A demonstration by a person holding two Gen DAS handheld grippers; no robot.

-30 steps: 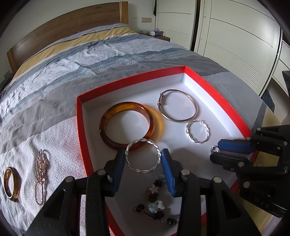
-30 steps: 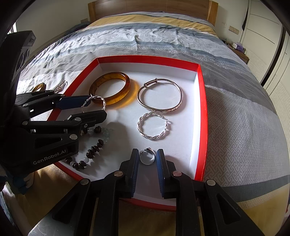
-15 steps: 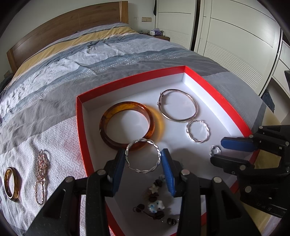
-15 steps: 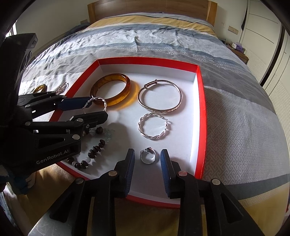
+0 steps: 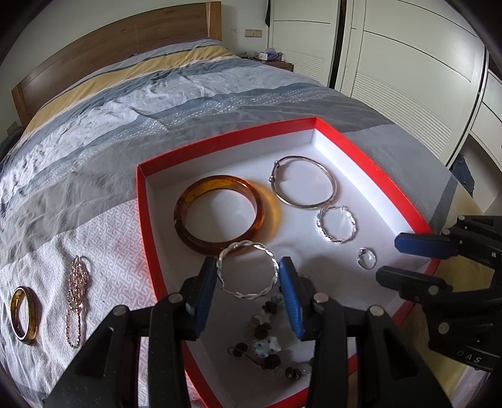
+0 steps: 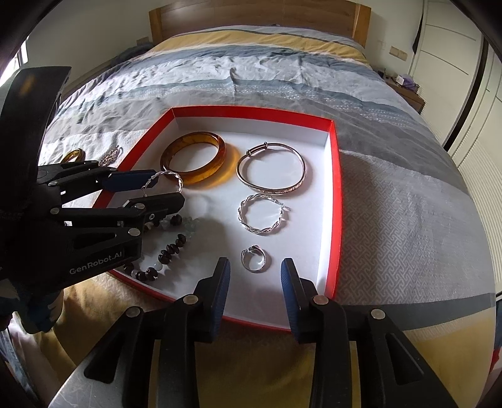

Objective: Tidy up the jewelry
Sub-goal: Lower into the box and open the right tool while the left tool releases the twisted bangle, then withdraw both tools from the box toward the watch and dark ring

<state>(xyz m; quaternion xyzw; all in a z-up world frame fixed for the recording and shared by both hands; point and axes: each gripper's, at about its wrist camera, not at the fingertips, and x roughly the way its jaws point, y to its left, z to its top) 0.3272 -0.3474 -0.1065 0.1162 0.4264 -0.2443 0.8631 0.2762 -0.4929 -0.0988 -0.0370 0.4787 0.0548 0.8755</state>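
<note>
A red box with a white floor [image 5: 370, 163] [image 6: 335, 201] lies on the bed. In it are an amber bangle [image 5: 219, 213] [image 6: 193, 161], a silver bangle [image 5: 302, 180] [image 6: 271, 171], a twisted silver hoop [image 5: 336, 224] [image 6: 262, 218], a silver ring [image 5: 366, 258] [image 6: 253, 259] and a beaded bracelet [image 5: 262, 342] [image 6: 166, 251]. My left gripper [image 5: 249, 276] [image 6: 147, 191] is shut on a second twisted silver hoop [image 5: 248, 272] [image 6: 163, 180], held above the box floor. My right gripper [image 6: 254, 276] [image 5: 392, 257] is open, just behind the ring, apart from it.
A gold bangle [image 5: 23, 312] [image 6: 73, 155] and a beaded chain [image 5: 77, 292] [image 6: 111, 156] lie on the bedspread left of the box. A wooden headboard [image 6: 257, 12] stands at the far end. White wardrobe doors [image 5: 408, 62] are on the right.
My right gripper has opened, let go of the silver ring on the box floor and drawn back a little. My left gripper holds still with its hoop.
</note>
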